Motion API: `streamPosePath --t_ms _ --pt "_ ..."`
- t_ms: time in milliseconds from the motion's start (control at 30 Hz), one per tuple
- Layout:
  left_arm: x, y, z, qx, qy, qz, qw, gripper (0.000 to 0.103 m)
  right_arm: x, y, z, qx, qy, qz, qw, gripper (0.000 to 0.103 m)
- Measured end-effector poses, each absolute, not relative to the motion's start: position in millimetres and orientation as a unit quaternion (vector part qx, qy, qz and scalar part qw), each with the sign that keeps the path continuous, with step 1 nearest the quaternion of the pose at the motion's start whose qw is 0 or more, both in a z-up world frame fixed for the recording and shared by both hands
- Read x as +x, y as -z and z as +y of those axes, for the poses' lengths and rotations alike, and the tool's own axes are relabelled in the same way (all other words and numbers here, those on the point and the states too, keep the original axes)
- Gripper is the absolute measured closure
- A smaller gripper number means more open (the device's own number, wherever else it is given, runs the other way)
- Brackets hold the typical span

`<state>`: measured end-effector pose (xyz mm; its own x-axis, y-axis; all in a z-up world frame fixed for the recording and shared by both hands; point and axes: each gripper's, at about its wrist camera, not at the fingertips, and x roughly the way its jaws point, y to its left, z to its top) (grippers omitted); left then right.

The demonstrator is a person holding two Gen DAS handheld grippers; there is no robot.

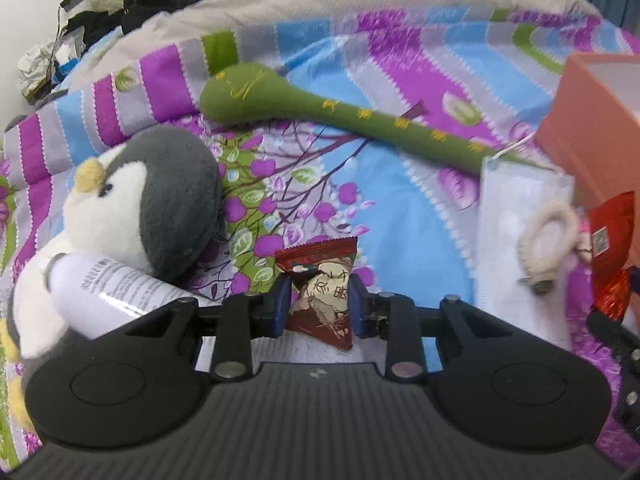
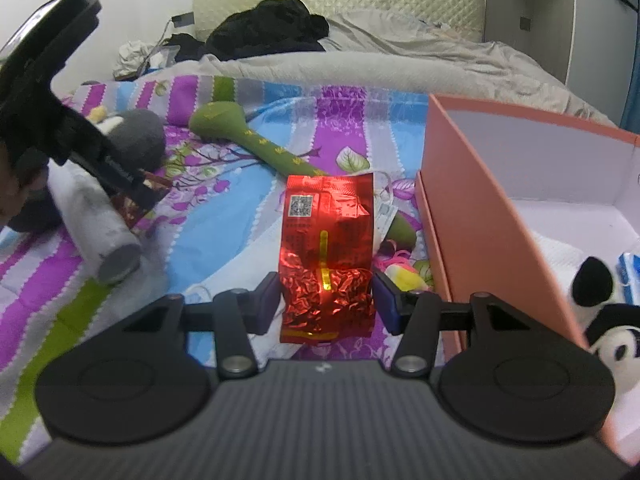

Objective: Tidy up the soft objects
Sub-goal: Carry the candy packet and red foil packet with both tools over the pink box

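Note:
My left gripper [image 1: 319, 305] is shut on a dark red candy wrapper [image 1: 322, 292], held above the patterned bedspread. It also shows in the right wrist view [image 2: 138, 188] at the left. My right gripper [image 2: 326, 300] is shut on a shiny red foil packet [image 2: 326, 248], next to the open pink box [image 2: 472, 200]. A grey and white penguin plush [image 1: 132, 200] lies left of the left gripper with a white bottle [image 1: 108, 288] against it. A green stuffed snake [image 1: 320, 108] lies across the bedspread beyond.
The pink box holds a black and white plush [image 2: 600, 320] and a white cloth [image 2: 560, 256]. A white face mask [image 1: 520, 208] with a cream hair tie [image 1: 548, 236] lies by the box. Grey blanket [image 2: 400, 52] and dark clothes [image 2: 268, 28] lie at the bed's head.

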<state>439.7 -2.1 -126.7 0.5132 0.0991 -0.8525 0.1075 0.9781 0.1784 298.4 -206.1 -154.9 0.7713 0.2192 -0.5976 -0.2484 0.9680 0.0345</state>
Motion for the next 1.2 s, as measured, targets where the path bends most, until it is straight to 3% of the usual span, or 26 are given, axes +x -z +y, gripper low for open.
streamPosePath --t_ms 667,1200 --pt "359.6 -26.7 -90.9 0.008 0.076 0.432 0.899 0.068 228.6 34.2 -271.4 0.037 -0.110 0.247 0.962 0.050" --pt "369.1 -92.0 -213.2 -0.069 0.176 0.446 0.875 0.068 219.9 -44.9 -382.1 0.025 -0.066 0.242 0.968 0.049"
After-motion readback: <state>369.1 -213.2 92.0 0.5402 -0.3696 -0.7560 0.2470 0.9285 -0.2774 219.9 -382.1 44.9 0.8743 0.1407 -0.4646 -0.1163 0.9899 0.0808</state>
